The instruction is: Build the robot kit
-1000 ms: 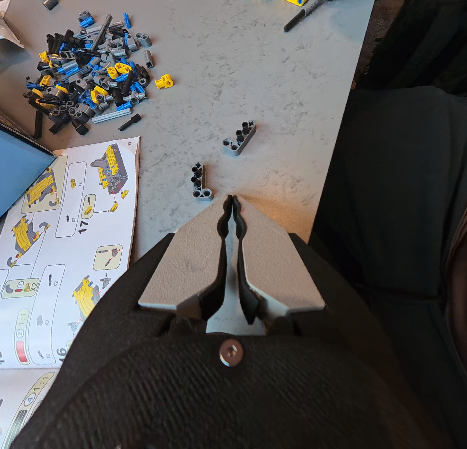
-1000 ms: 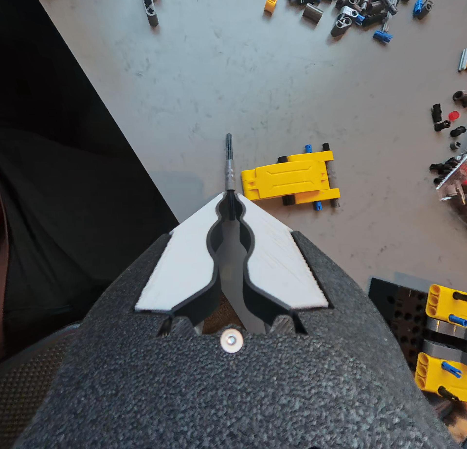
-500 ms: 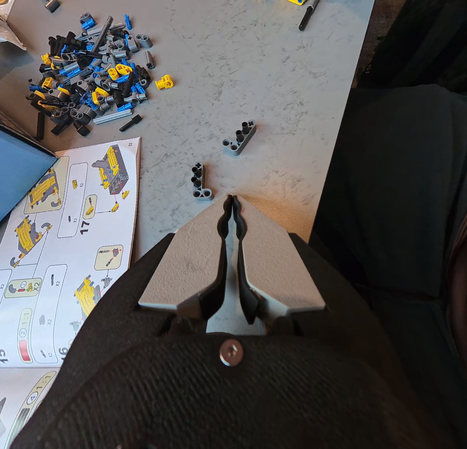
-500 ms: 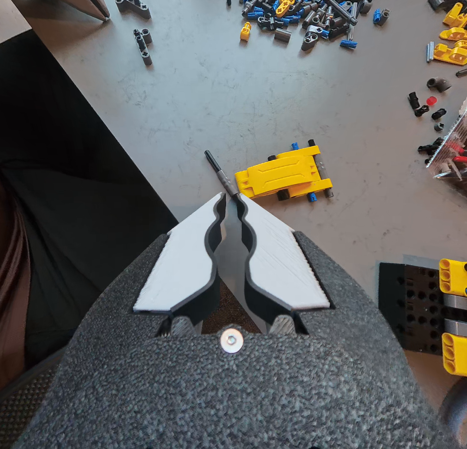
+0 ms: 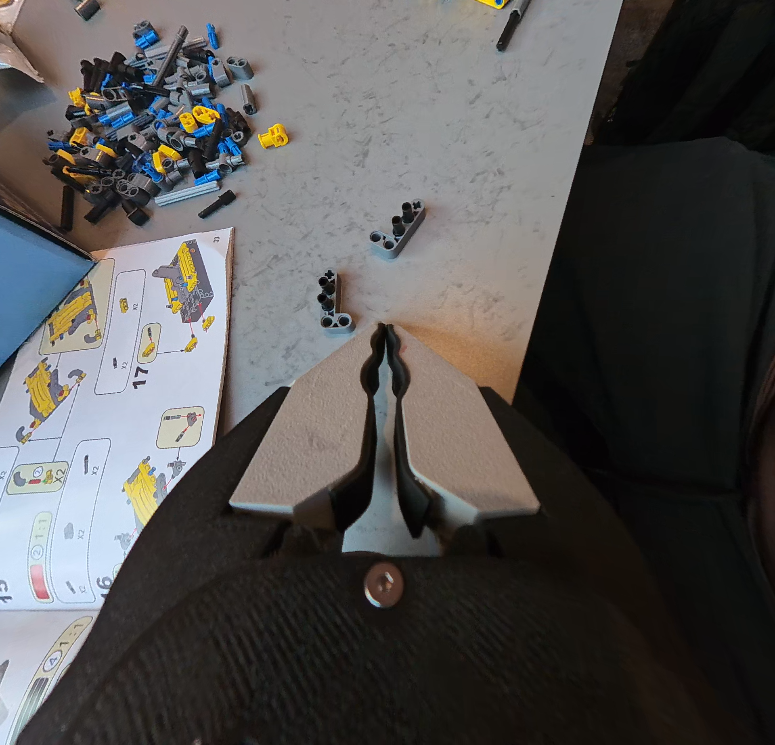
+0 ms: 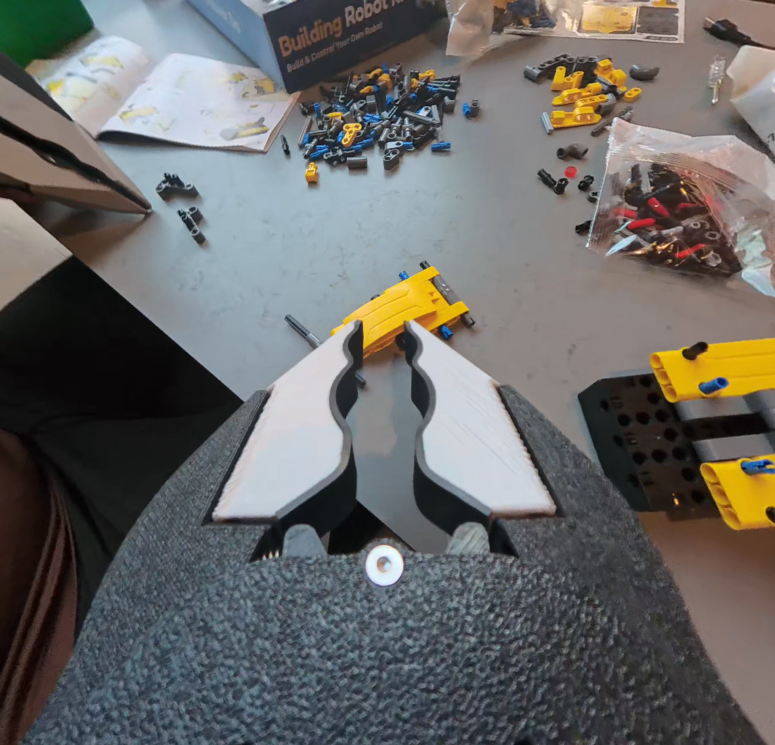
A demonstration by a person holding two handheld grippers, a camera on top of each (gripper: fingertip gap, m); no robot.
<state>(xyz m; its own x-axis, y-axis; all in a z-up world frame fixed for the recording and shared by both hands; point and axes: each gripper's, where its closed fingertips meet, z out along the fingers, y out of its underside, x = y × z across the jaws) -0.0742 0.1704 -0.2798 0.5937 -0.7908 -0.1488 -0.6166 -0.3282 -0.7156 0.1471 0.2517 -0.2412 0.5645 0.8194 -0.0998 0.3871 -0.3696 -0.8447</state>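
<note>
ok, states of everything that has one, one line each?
left gripper: shut, empty, above table edge
right gripper: open, empty
black axle: lying loose on table
yellow assembly: flat on table, beyond the right fingertips
kit box: open
parts bag: lying flat
instruction booklet: open

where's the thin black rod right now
In the right wrist view, the thin black rod lies on the grey table near its edge, just left of the yellow assembly, partly hidden under the left finger of the open right gripper.
</note>
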